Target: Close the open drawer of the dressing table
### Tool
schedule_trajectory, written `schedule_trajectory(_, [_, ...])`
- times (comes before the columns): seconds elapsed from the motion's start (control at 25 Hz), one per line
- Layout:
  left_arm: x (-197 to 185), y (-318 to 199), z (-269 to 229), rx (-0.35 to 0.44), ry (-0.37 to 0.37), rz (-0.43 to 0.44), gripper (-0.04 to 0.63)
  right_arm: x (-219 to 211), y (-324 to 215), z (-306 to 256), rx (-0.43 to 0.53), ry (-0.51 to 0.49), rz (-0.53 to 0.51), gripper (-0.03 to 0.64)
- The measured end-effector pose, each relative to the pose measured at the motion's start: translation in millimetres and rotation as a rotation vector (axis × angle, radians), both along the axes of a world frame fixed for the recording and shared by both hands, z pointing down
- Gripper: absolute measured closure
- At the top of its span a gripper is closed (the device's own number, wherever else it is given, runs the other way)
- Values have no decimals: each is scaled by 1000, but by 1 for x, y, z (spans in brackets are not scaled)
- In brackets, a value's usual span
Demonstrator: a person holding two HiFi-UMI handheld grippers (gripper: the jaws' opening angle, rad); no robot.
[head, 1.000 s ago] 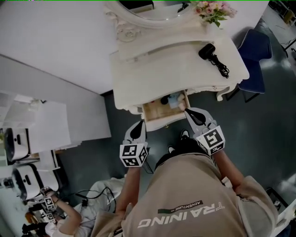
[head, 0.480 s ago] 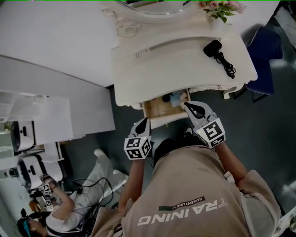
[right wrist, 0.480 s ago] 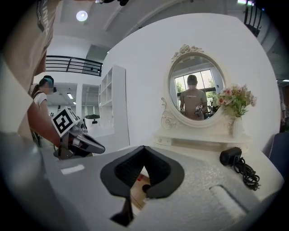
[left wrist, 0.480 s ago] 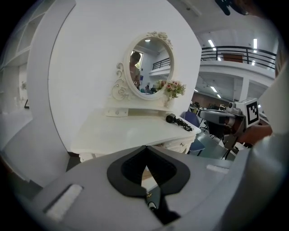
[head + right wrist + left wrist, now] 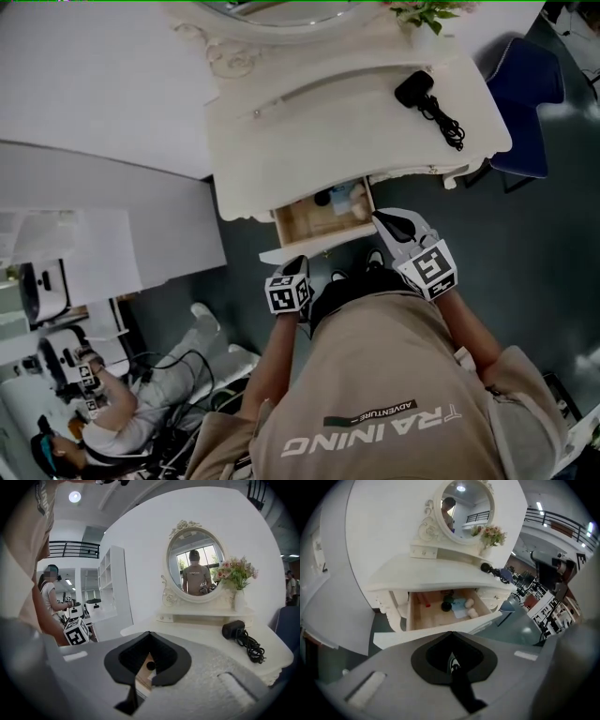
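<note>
The white dressing table (image 5: 309, 131) has its wooden drawer (image 5: 317, 217) pulled out, white front panel (image 5: 314, 247) toward me. Inside lie a black round item, a blue cloth and small white pieces (image 5: 459, 605). My left gripper (image 5: 301, 262) is shut, tip just short of the panel's middle; in the left gripper view (image 5: 451, 633) the drawer (image 5: 436, 616) lies straight ahead. My right gripper (image 5: 379, 217) is shut with nothing in it, at the drawer's right front corner; whether it touches is unclear. In the right gripper view (image 5: 149, 633) wood shows through the slit.
A black hair dryer (image 5: 415, 89) with its cord lies on the tabletop right. An oval mirror (image 5: 194, 569) and a flower vase (image 5: 236, 576) stand at the back. A blue chair (image 5: 525, 103) is to the right. Another person (image 5: 103, 422) and equipment sit at lower left.
My left gripper has drawn back from the drawer's left front toward my body and now points at the panel's middle. The right gripper stays at the right corner. The drawer is still open.
</note>
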State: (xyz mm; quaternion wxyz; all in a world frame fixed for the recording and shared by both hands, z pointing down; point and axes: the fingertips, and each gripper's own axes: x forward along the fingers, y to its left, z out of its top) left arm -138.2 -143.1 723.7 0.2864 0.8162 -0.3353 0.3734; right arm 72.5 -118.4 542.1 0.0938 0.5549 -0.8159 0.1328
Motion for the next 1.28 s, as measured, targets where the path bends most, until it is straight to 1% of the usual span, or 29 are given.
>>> schedule_trajectory(0.08, [-6, 10, 19, -61, -40, 9, 578, 3, 0, 0, -4, 0, 5, 615])
schedule_trajectory(0.16, [-12, 16, 37, -102, -75, 16, 578, 4, 0, 2, -14, 0, 4, 615])
schedule_trajectory(0.28, [-18, 15, 53, -122, -106, 8, 578, 1, -4, 3, -19, 3, -9, 615])
schedule_trajectory(0.44, [-20, 13, 67, -149, -124, -2, 578, 0, -5, 7, -44, 1, -26, 615])
schedule_trajectory(0.52, [-19, 11, 71, -160, -125, -9, 578, -1, -8, 6, -43, 0, -38, 615])
schedule_trajectory(0.8, [-16, -1, 75, -204, -79, -107, 578, -3, -22, 7, -47, -9, -62, 615])
schedule_trajectory(1.28, [-6, -33, 73, -205, -94, -118, 578, 11, -44, 7, -50, -20, -58, 614])
